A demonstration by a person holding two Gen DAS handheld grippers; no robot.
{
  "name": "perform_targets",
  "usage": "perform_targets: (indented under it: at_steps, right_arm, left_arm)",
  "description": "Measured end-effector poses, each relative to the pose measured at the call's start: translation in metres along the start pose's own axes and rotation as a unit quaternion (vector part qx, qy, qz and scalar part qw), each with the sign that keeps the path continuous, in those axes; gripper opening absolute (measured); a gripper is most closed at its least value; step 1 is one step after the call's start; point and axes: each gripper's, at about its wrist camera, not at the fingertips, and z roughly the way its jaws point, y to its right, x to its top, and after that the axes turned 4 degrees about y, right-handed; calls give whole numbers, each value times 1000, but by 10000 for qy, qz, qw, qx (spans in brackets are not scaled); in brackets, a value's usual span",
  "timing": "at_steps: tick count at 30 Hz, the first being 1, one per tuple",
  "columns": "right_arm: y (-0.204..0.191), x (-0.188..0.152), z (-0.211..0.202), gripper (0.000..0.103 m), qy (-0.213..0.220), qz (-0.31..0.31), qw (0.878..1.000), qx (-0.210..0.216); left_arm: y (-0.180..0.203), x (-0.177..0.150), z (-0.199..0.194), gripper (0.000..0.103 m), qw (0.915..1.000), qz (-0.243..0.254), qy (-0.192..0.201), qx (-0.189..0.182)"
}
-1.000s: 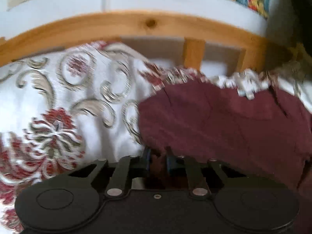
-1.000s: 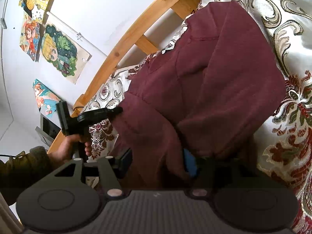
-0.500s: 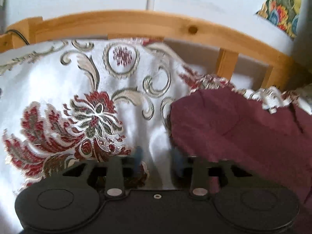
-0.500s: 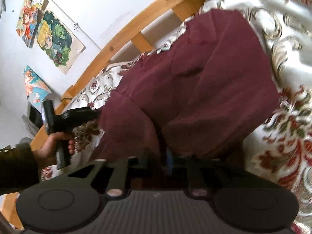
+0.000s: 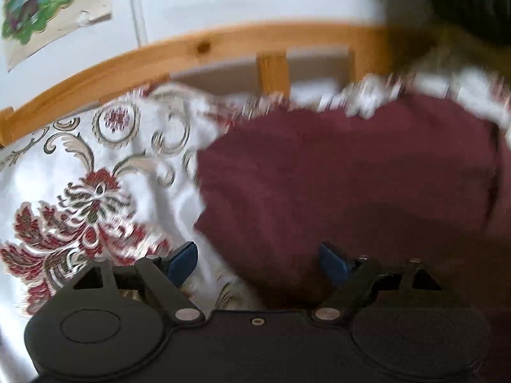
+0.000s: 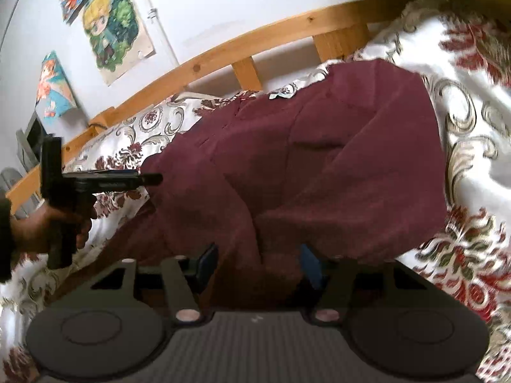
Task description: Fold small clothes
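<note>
No words, labels, brands or numbers can be read in either view.

Left wrist view sits low and close over the bed [image 5: 80, 172], facing the wooden rail [image 5: 179, 51] across the frame's top. Right wrist view looks from close above, tilted, rail [image 6: 255, 41] running diagonally from lower left to upper right. Both share the maroon garment [image 5: 335, 175] [image 6: 319, 159], rail and wall posters [image 6: 118, 32].

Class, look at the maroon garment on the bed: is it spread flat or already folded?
Partly folded. The maroon garment shows overlapping layers and a bunched, rounded outline on the floral bedspread, rather than lying spread out flat.
</note>
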Motion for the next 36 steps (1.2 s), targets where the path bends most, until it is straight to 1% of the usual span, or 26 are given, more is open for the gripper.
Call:
perform_targets:
  at_steps: [1, 2, 4, 5, 7, 8, 9, 10, 11, 12, 13, 15, 16, 18, 19, 21, 22, 23, 24, 25, 26, 29, 30, 31, 34, 36]
  right_arm:
    - [-3, -1, 1, 56, -107, -133, 9999, -26]
    - [-5, -1, 4, 38, -262, -222, 9994, -37]
    - [-8, 0, 4, 16, -358, -266, 9990, -17]
    - [-7, 2, 2, 11, -370, -192, 9991, 99]
    - [-2, 10, -8, 9, -296, 273, 9978, 529]
    - [4, 14, -14, 9, -243, 650, 9943, 805]
    - [11, 18, -19, 9, -181, 1077, 9879, 1100]
    - [18, 21, -26, 9, -91, 1516, 9785, 1398]
    - [24, 23, -31, 9, -37, 1752, 9729, 1509]
    - [28, 23, -35, 9, -18, 1896, 9707, 1476]
    - [33, 23, -35, 9, -50, 1975, 9707, 1371]
    - [43, 18, -29, 17, -264, 2153, 9709, 1011]
    - [49, 14, -23, 21, -442, 2254, 9706, 722]
    - [58, 6, -15, 21, -589, 2339, 9703, 170]
    - [61, 4, -13, 21, -610, 2339, 9703, -4]
    - [63, 5, -13, 22, -518, 2301, 9716, -200]
    - [61, 6, -15, 25, -434, 2224, 9736, -265]
    - [58, 8, -16, 32, -369, 2093, 9766, -317]
    - [53, 10, -16, 38, -326, 1937, 9799, -343]
    - [46, 11, -15, 48, -310, 1746, 9835, -349]
    - [40, 12, -12, 56, -340, 1548, 9868, -331]
    - [17, 9, -5, 62, -498, 901, 9939, -383]
    - [9, 8, -4, 63, -504, 664, 9956, -433]
    - [2, 7, -3, 67, -493, 357, 9970, -470]
    - [-22, 4, -3, 75, -447, -421, 9965, -562]
    - [-27, 4, -8, 79, -423, -576, 9952, -664]
  left_arm:
    - [0, -2, 7, 85, 9997, 78, -170, 165]
    - [-2, -5, 10, 85, 9995, 44, -240, 216]
    - [-13, -10, 12, 85, 9990, -312, -275, 131]
    - [-19, -12, 11, 85, 9980, -546, -285, 106]
    - [-25, -15, 12, 85, 9962, -800, -330, 111]
    - [-26, -16, 10, 85, 9958, -846, -337, 108]
    - [-25, -16, 9, 85, 9958, -842, -334, 115]
    - [-24, -15, 6, 85, 9963, -784, -330, 131]
    - [-23, -15, 4, 85, 9967, -727, -325, 137]
    - [-21, -15, 2, 85, 9972, -668, -322, 138]
    - [-20, -15, -2, 85, 9975, -628, -314, 124]
    - [-19, -13, -2, 85, 9975, -626, -315, 109]
    - [-18, -14, -5, 85, 9973, -647, -314, 113]
    - [-17, -16, -10, 84, 9968, -731, -287, 120]
    - [-17, -17, -13, 84, 9965, -777, -267, 125]
    - [-17, -20, -22, 84, 9957, -894, -225, 91]
    - [-17, -22, -28, 84, 9953, -949, -200, 15]
    - [-18, -25, -34, 85, 9950, -983, -170, -91]
    - [-18, -28, -40, 85, 9947, -998, -139, -191]
    - [-19, -31, -49, 86, 9945, -996, -105, -314]
    - [-20, -34, -57, 89, 9940, -995, -91, -453]
    - [-26, -46, -78, 92, 9899, -1126, -153, -847]
    - [-29, -51, -84, 92, 9878, -1204, -206, -965]
    - [-33, -56, -90, 92, 9852, -1296, -274, -1090]
    - [-40, -69, -104, 92, 9789, -1469, -435, -1352]
    - [-42, -76, -108, 92, 9762, -1501, -590, -1447]
